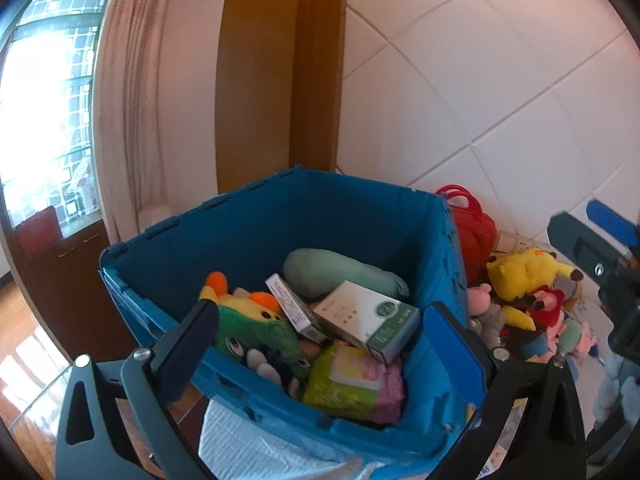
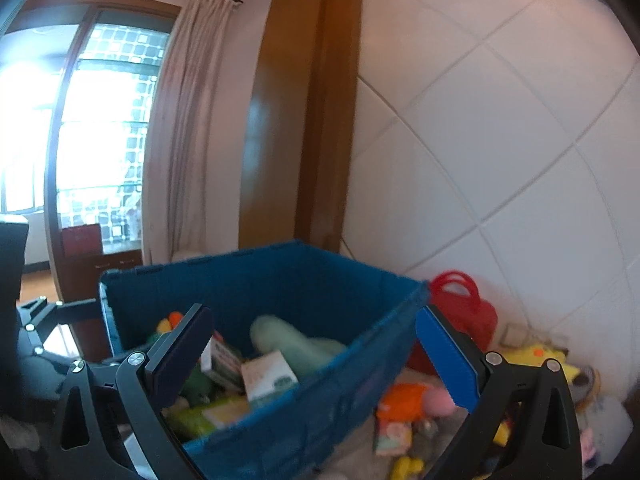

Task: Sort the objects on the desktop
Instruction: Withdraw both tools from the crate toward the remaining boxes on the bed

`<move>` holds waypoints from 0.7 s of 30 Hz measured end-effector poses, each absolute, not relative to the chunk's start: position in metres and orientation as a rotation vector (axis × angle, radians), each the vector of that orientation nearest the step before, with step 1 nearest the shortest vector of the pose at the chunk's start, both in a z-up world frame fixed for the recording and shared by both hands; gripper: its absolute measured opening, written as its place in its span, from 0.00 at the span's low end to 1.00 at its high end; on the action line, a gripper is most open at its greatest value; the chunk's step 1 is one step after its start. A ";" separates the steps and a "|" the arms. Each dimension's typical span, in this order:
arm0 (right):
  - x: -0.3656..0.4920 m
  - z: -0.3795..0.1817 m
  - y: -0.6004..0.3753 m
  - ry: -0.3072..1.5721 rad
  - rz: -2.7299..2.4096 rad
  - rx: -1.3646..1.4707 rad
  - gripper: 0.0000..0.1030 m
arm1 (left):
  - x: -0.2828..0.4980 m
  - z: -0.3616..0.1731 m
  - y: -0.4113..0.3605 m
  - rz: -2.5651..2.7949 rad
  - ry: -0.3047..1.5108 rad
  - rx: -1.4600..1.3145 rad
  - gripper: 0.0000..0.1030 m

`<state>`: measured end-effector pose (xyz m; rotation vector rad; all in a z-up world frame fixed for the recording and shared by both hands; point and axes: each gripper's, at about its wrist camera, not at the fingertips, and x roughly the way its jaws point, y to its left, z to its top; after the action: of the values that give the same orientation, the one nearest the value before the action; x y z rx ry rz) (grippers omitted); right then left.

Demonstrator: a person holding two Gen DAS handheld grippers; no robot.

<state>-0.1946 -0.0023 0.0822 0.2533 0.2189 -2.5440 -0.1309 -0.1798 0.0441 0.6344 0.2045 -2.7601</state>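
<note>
A blue plastic crate (image 1: pixel 360 216) stands against the white tiled wall (image 1: pixel 500 80), beside a brown wooden post (image 1: pixel 276 80), and it is already well filled. Inside, a pale green cushion-like plush (image 1: pixel 340 272) lies toward the back wall, a green plush with orange tufts (image 1: pixel 256 324) sits at the left, and two cartons lean across the middle: a narrow grey one (image 1: pixel 290 306) and a white box with a green end (image 1: pixel 366 320) resting partly on it. Below them, at the near wall, lies a green and pink soft pack (image 1: pixel 356 380). Outside the crate, on the surface to its right, a red handled bag (image 1: pixel 474 228) stands just beside the crate wall, and in front of it a heap of toys is piled, topped by a yellow plush (image 1: pixel 524 276). The left tongs (image 1: pixel 316 344) hang above the near rim of the crate, spread wide and holding nothing. The right tongs (image 2: pixel 320 356) are likewise spread and bare, poised over the crate's right side; that view is blurred.
</note>
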 end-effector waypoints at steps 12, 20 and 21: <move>-0.167 0.046 0.130 0.129 -2.717 0.323 1.00 | -0.125 0.015 -0.085 -2.829 0.183 0.740 1.00; -0.168 -0.016 0.226 0.096 -2.707 0.642 1.00 | -0.120 -0.027 -0.006 -2.753 0.161 0.870 1.00; -0.167 -0.025 0.236 0.101 -2.700 0.671 1.00 | -0.117 -0.033 0.003 -2.739 0.163 0.881 1.00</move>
<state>-0.1672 0.2361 -0.0246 0.6710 0.1010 -2.6999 -0.1167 0.0032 -0.0331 0.8806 0.1635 -2.7391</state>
